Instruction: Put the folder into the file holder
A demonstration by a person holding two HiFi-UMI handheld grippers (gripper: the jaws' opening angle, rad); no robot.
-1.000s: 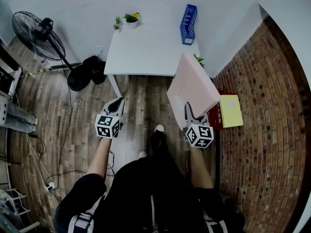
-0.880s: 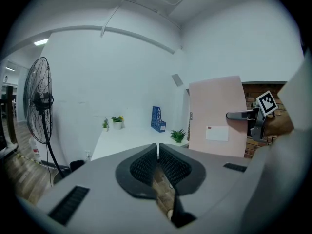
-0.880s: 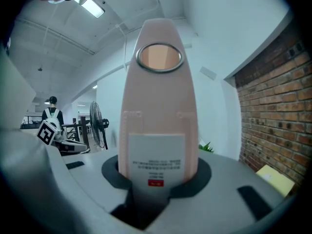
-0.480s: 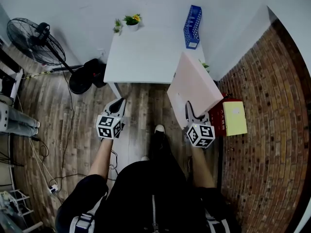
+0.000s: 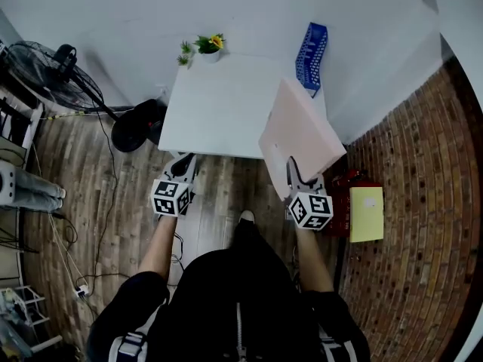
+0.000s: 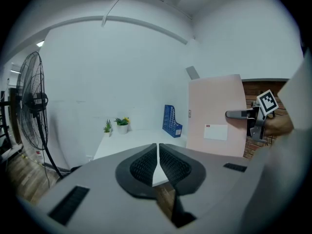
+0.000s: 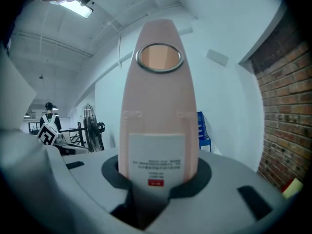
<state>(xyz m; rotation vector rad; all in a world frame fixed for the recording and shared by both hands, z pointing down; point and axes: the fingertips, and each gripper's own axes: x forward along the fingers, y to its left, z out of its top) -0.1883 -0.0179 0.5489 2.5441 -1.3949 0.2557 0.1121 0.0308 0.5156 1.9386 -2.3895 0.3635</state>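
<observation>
The right gripper [image 7: 156,173] is clenched on a pale pink cardboard lever-arch folder [image 7: 158,96]. Its pads press either side of the bottom of the spine. The spine, with its white label and metal-rimmed finger hole, faces back along the fingers, and the folder rises upright out of them. In the head view the folder reaches forward from these fingers, over the near right corner of the white rectangular table [image 5: 219,104].

The blue perforated plastic file holder [image 5: 312,47] stands upright on the table's far right corner. It is beyond the right fingers and past the folder's far edge, apart from it.

The left gripper [image 6: 158,152] has its black ribbed pads closed tip against tip, with nothing between them. The table's near edge lies just ahead of them.

Two small potted plants [image 5: 205,46] sit straight ahead of the left fingers, at the table's far edge. A black standing fan [image 5: 53,74] is well off to their left. Beside the right fingers, against the red-brick wall [image 5: 430,202], lies a red box [image 5: 346,188].
</observation>
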